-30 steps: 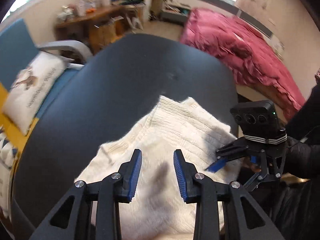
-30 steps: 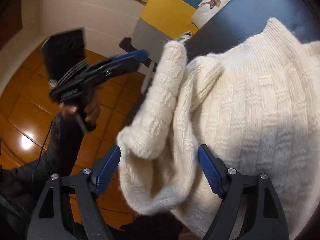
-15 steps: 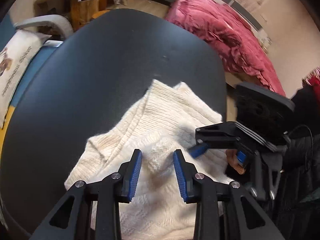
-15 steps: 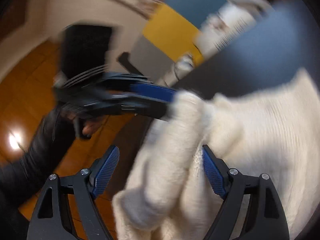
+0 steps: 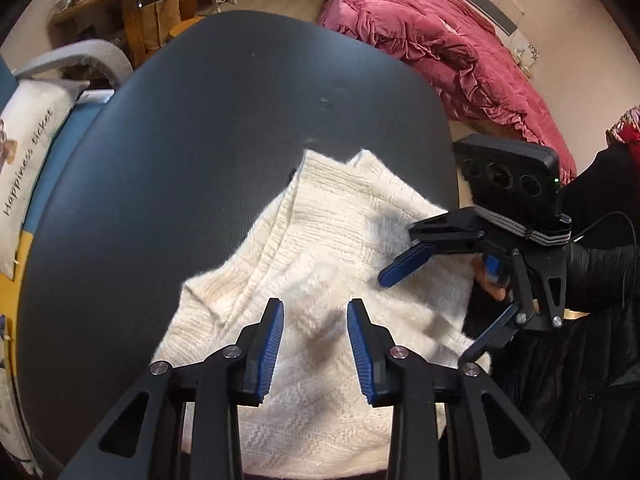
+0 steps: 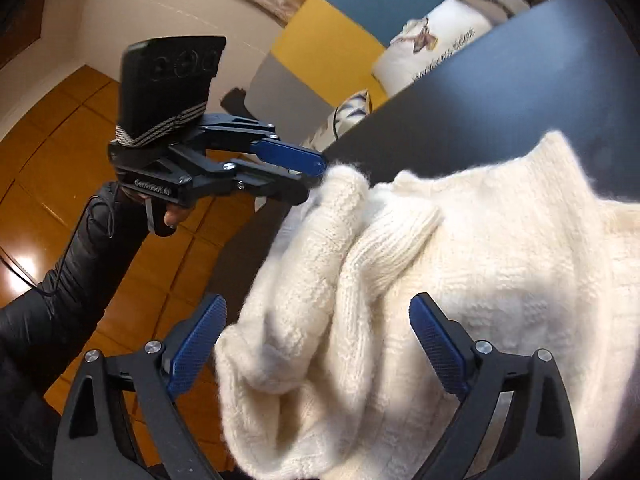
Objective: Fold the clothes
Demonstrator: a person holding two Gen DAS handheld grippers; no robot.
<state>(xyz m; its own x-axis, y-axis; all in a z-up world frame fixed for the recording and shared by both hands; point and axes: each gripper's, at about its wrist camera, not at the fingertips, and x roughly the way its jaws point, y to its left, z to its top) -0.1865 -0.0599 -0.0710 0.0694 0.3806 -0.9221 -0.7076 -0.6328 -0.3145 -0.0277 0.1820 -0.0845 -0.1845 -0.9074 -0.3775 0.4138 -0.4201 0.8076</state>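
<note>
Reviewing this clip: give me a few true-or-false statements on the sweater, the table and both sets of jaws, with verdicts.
1. The cream sweater lies on a dark table. True.
2. The right gripper has its jaws clamped on the fabric. False: they stand wide, pads off the knit.
3. The left gripper holds a hanger. False: nothing sits between its jaws.
4. A red quilt lies beyond the table. True.

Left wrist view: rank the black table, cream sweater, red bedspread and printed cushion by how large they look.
1. black table
2. cream sweater
3. red bedspread, farther off, so true size is unsure
4. printed cushion, partly cut off
</note>
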